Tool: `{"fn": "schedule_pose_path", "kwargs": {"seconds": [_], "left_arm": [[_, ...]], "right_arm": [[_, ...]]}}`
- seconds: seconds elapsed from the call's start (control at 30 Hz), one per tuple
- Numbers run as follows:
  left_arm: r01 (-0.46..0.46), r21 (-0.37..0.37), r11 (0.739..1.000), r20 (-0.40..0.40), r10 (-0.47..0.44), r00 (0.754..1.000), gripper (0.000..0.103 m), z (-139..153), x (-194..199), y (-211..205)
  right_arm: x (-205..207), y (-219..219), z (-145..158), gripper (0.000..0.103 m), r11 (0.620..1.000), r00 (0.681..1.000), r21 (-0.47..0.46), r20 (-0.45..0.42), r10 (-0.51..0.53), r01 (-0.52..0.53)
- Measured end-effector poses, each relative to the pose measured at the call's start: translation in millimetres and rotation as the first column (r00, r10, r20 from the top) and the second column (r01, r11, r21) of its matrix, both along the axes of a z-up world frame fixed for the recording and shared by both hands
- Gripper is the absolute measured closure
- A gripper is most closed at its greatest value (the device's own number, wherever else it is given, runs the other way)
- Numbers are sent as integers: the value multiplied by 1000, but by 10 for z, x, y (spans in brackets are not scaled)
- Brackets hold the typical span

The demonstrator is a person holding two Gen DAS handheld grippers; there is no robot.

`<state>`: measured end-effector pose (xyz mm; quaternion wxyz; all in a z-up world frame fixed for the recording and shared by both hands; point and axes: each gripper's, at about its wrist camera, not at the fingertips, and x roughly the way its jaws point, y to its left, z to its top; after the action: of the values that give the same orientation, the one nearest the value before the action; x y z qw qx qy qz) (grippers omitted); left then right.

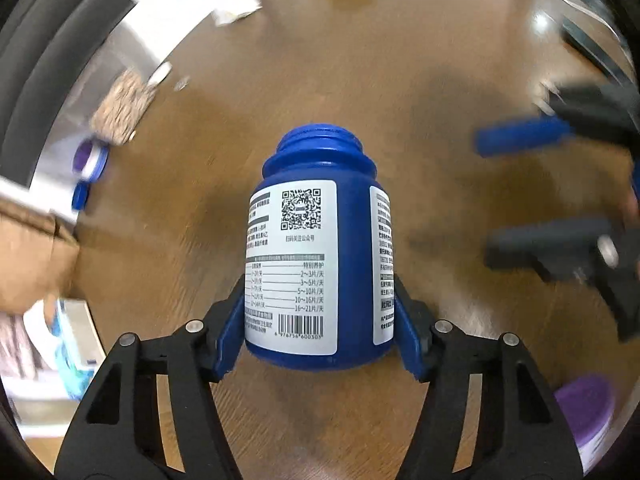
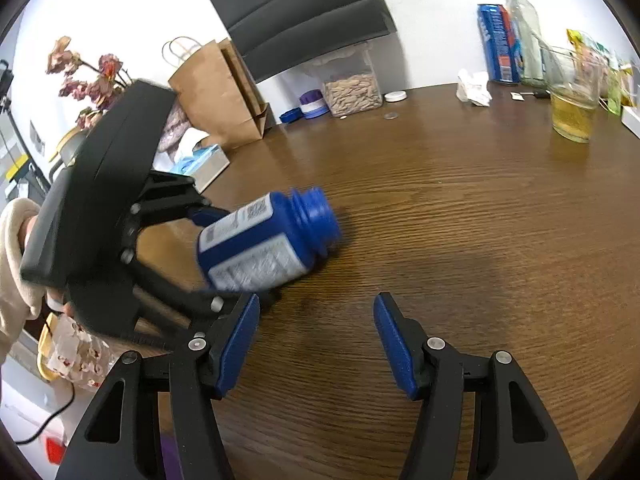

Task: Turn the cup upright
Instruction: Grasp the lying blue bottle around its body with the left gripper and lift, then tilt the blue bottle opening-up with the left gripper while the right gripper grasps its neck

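A blue plastic bottle (image 1: pixel 316 248) with a white printed label and no cap is clamped near its base by my left gripper (image 1: pixel 320 308), which is shut on it. In the right wrist view the same bottle (image 2: pixel 264 240) is tilted, its open threaded mouth pointing right and slightly up, just above the wooden table (image 2: pixel 460 248). The left gripper (image 2: pixel 224 252) comes in from the left, held by a hand in a cream sleeve (image 2: pixel 16 248). My right gripper (image 2: pixel 316 332) stands open in front of the bottle with nothing between its blue pads; it also shows blurred at the right of the left wrist view (image 1: pixel 516 192).
A glass of yellow liquid (image 2: pixel 572 108) stands at the back right. At the back sit a clear box of seeds (image 2: pixel 352 88), a brown paper bag (image 2: pixel 220 92), blue lids (image 2: pixel 292 115), bottles and a blue can (image 2: pixel 496 44). A purple container (image 1: pixel 584 412) lies near right.
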<state>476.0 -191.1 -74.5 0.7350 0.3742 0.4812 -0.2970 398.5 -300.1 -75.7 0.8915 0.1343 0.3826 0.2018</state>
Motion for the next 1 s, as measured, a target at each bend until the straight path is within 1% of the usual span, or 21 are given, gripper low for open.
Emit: {"fn": "schedule_pose_path", "kwargs": {"seconds": [0.03,0.13,0.2,0.3,0.33,0.37,0.4,0.43,0.5,0.53,0.57,0.63,0.67,0.7,0.77,0.8,0.83,0.87,0.93,1.0], "left_arm": [[-21,-14,1000,16,21,1000,43,22,44,6],[-48,-36,998,67,50,996,43,97,53,16],[-71,-61,996,110,77,991,43,224,5,52],[-104,-113,988,142,120,983,43,496,-74,171],[-104,-130,986,152,123,981,43,592,-120,209],[-104,-148,984,166,128,978,43,686,-176,242],[-106,-170,980,185,137,973,43,804,-257,293],[-103,-184,977,194,139,971,43,877,-301,301],[-85,-216,973,207,130,970,43,1027,-418,323],[-72,-229,971,220,124,967,43,1087,-496,323],[-64,-240,969,232,121,965,43,1134,-546,341],[-49,-272,961,249,120,961,43,1223,-649,383],[-44,-294,955,254,122,960,43,1267,-696,418],[-34,-321,947,258,122,959,43,1322,-769,452],[-8,-372,928,274,118,954,43,1415,-916,525],[-4,-382,924,281,121,952,43,1434,-952,547],[-7,-390,921,289,130,949,43,1452,-992,580],[-17,-395,919,292,143,946,43,1469,-1016,624],[-28,-403,915,281,153,947,43,1476,-1044,730],[-31,-403,915,285,158,945,43,1477,-1084,819]], "right_arm": [[-5,-19,-2,38,1000,1000,8,-1,-6,6],[-10,-53,16,38,1000,1000,24,10,-13,13],[-52,-75,46,38,999,999,38,30,-12,11],[-98,-190,148,38,988,997,153,78,-13,1],[-101,-240,200,36,978,995,207,96,-17,-3],[-93,-263,244,32,971,995,237,102,-20,-5],[-74,-280,301,21,961,994,275,104,-18,-12],[-34,-293,385,16,938,995,344,103,5,-40],[37,-291,542,16,893,994,441,105,43,-85],[86,-281,676,16,866,991,489,120,55,-107],[122,-254,763,16,854,991,508,123,60,-115],[270,-145,918,16,824,988,545,96,120,-153],[327,-89,949,16,801,986,575,79,147,-166],[393,-19,981,16,763,981,620,68,182,-184],[444,96,1027,16,721,972,662,56,227,-207],[453,149,1041,17,702,969,678,59,242,-216],[475,228,1031,35,702,966,674,64,251,-227],[474,284,1055,35,710,963,662,69,259,-238],[445,418,1101,35,736,958,623,83,274,-264],[430,512,1090,35,744,957,610,88,277,-272]]}}
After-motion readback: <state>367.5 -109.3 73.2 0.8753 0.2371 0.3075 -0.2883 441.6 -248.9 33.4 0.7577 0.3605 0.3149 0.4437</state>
